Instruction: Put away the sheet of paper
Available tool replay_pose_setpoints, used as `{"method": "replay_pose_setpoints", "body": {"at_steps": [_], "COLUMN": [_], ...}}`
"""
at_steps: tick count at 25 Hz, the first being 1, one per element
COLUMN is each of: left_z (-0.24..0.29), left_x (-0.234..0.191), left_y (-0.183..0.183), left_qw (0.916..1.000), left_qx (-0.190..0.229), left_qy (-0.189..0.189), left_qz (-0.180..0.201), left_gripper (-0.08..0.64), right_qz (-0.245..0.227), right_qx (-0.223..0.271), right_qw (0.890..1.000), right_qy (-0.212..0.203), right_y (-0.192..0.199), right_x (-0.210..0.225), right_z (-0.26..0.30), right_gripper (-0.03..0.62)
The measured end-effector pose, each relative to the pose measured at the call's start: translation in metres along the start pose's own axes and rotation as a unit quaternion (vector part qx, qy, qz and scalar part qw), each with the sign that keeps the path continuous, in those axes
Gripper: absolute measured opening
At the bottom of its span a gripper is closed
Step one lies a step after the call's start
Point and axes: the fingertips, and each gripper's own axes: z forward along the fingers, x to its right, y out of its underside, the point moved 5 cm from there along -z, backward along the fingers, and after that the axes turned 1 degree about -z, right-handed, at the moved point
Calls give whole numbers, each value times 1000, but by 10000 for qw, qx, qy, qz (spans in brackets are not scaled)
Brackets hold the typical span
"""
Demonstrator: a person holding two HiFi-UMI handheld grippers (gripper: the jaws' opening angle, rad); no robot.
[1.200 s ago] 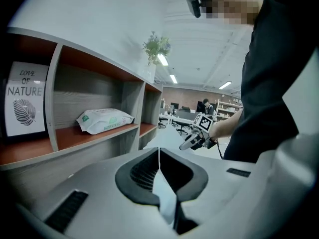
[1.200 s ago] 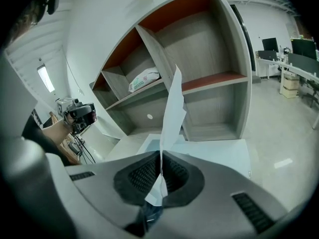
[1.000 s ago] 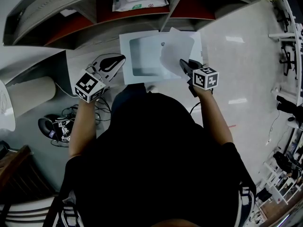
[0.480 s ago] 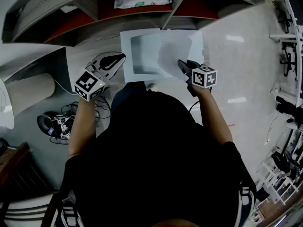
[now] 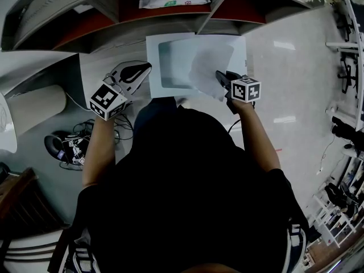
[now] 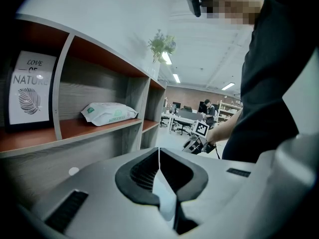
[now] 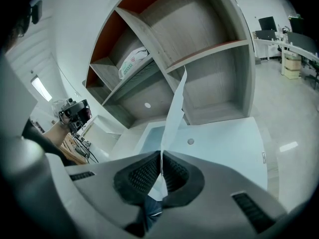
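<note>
Head view: the person's dark torso fills the lower half and covers the near edge of the white unit (image 5: 165, 90). The sheet of paper (image 5: 209, 67) is pale on pale, so its outline is hard to trace there. It hangs over the right part of the unit, next to the sunken rectangular well (maybe a tray or lid, can't tell which).

In the right gripper view the sheet is edge-on, a thin strip rising from the jaws, with its top against the shelf unit (image 7: 209, 59). The right gripper (image 7: 161, 156) has its jaws clamped on the sheet's lower edge.

The left gripper (image 6: 159, 151) has its jaws together with nothing between them. It is held off to the left of the unit, facing the shelves with the pack of wipes (image 6: 108, 113) and a framed print (image 6: 31, 88). The tangle of cables (image 5: 71, 149) on the floor at the left is too dark to sort out.

Against the earlier frame:
- The sheet's top corner poked past the unit's far edge. Now the whole sheet sits inside the unit's outline.
- The right gripper has come down a little with it.
- The left gripper is unchanged.
- Both grips are the same.
</note>
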Motion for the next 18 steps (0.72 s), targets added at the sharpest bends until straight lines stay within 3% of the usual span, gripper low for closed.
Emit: {"method": "replay_pose_setpoints", "body": {"at_steps": [18], "left_z": [7], "left_x": [-16], "left_y": [-1], "left_qw": [9999], "left_qx": [-92], "left_qy": [-42], "left_qz": [-103], "left_gripper": [23], "right_qz": [127], "right_qx": [-364], "right_qw": [9989], "right_qy": [279], "right_y": [9], "right_x": [50], "right_z": [29], "right_gripper": [14]}}
